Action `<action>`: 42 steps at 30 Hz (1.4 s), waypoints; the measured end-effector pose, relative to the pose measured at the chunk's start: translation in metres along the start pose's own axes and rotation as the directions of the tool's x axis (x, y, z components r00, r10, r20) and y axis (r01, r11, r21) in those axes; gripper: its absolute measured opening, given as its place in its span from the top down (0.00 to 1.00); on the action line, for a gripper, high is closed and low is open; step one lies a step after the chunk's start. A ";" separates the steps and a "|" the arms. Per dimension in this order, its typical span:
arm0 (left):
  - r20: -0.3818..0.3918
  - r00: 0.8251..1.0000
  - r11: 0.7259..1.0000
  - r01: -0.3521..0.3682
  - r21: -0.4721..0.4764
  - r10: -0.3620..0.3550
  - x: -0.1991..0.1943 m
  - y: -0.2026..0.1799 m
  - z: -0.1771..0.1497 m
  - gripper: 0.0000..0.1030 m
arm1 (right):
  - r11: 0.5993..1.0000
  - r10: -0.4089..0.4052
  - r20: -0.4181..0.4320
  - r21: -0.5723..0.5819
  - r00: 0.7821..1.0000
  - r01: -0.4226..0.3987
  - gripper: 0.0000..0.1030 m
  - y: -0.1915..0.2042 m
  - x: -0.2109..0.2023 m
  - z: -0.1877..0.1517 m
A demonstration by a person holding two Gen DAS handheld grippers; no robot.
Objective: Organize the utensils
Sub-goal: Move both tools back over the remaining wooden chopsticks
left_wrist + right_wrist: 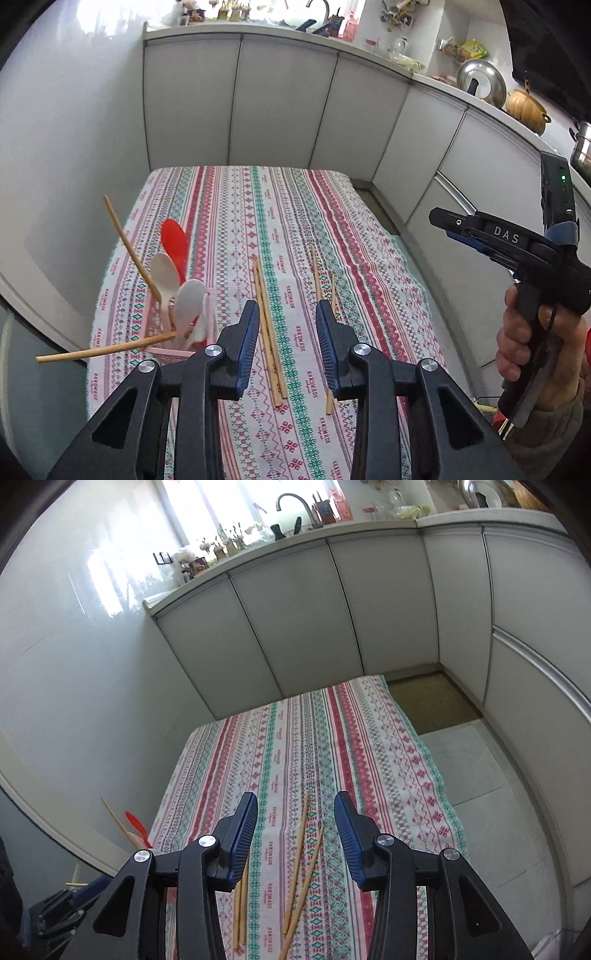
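Observation:
A pair of wooden chopsticks point(269, 339) lies on the striped tablecloth point(258, 206), below the gap of my left gripper point(286, 306), which is open and holds nothing. A second pair point(325, 291) lies beside its right finger. At the table's left edge a pinkish holder point(202, 328) carries a red spoon point(174, 242), two white spoons point(166, 275) and two chopsticks point(125, 243) that splay outward. My right gripper point(295, 801) hovers open and empty above the right pair of chopsticks point(303, 860); the other pair point(240, 904) lies left of it. A hand point(532, 339) holds that right gripper point(448, 225) off the table's right side.
White cabinet doors point(284, 103) wall in the far side and the right. The counter above them bears a pot lid point(482, 81), a pumpkin-shaped pot point(524, 110) and a faucet point(291, 502). A brown mat point(432, 705) lies on the floor past the table's far right corner.

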State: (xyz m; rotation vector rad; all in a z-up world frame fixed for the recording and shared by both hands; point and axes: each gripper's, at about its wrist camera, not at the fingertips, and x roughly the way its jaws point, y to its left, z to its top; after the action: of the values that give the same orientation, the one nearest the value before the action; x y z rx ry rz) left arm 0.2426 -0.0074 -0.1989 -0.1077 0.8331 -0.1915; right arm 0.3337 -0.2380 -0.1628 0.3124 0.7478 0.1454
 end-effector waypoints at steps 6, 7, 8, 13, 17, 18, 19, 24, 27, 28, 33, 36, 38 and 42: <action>-0.134 0.991 1.000 0.017 -0.021 -0.020 0.059 -0.021 -0.005 0.64 | 0.999 -0.013 -0.077 0.047 0.997 0.016 0.57 -0.019 0.020 -0.004; -0.148 0.989 1.000 0.013 -0.017 -0.016 0.068 -0.025 -0.005 0.64 | 0.999 -0.013 -0.084 0.051 0.996 0.018 0.57 -0.021 0.021 -0.005; -0.158 0.987 1.000 0.002 -0.010 -0.004 0.077 -0.027 -0.004 0.64 | 0.998 -0.012 -0.093 0.056 0.996 0.018 0.57 -0.024 0.023 -0.006; -0.214 0.975 0.998 -0.058 0.018 0.060 0.120 -0.030 0.004 0.64 | 0.996 0.000 -0.110 0.088 0.994 0.010 0.59 -0.035 0.030 -0.008; -0.261 0.962 0.997 -0.076 0.007 0.076 0.147 -0.020 0.007 0.64 | 0.993 0.016 -0.126 0.116 0.992 -0.001 0.59 -0.041 0.036 -0.008; -0.273 0.959 0.997 -0.080 0.003 0.077 0.154 -0.019 0.008 0.64 | 0.993 0.016 -0.131 0.121 0.991 0.000 0.59 -0.042 0.038 -0.008; -0.280 0.957 0.997 -0.082 -0.002 0.078 0.161 -0.017 0.010 0.64 | 0.992 0.016 -0.137 0.125 0.991 0.001 0.59 -0.044 0.040 -0.008; -0.298 0.952 0.995 -0.090 -0.033 0.076 0.187 -0.009 0.014 0.64 | 0.990 0.021 -0.157 0.140 0.987 0.001 0.59 -0.049 0.047 -0.009; -0.305 0.946 0.993 -0.121 -0.016 0.111 0.201 -0.010 0.014 0.64 | 0.990 0.025 -0.158 0.143 0.987 -0.002 0.59 -0.050 0.049 -0.008; -0.306 0.944 0.991 -0.131 -0.011 0.121 0.205 -0.010 0.014 0.65 | 0.989 0.027 -0.158 0.145 0.987 -0.004 0.59 -0.051 0.049 -0.008; -0.322 0.935 0.987 -0.159 0.000 0.150 0.223 -0.007 0.013 0.67 | 0.988 0.035 -0.161 0.153 0.986 -0.011 0.59 -0.051 0.052 -0.008; -0.340 0.927 0.985 -0.172 0.002 0.162 0.232 -0.001 0.010 0.71 | 0.988 0.040 -0.163 0.152 0.986 -0.014 0.59 -0.050 0.052 -0.008; -0.346 0.923 0.984 -0.180 0.003 0.170 0.236 0.002 0.009 0.72 | 0.988 0.042 -0.162 0.152 0.986 -0.017 0.59 -0.050 0.052 -0.008; -0.352 0.919 0.982 -0.189 0.003 0.178 0.240 0.007 0.009 0.72 | 0.988 0.045 -0.165 0.152 0.985 -0.019 0.59 -0.049 0.054 -0.008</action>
State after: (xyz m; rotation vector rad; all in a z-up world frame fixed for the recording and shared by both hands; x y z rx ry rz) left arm 0.4082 -0.0510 -0.3682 -0.0230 1.1981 -0.0191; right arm 0.3683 -0.2694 -0.2188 0.4595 0.9236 0.1474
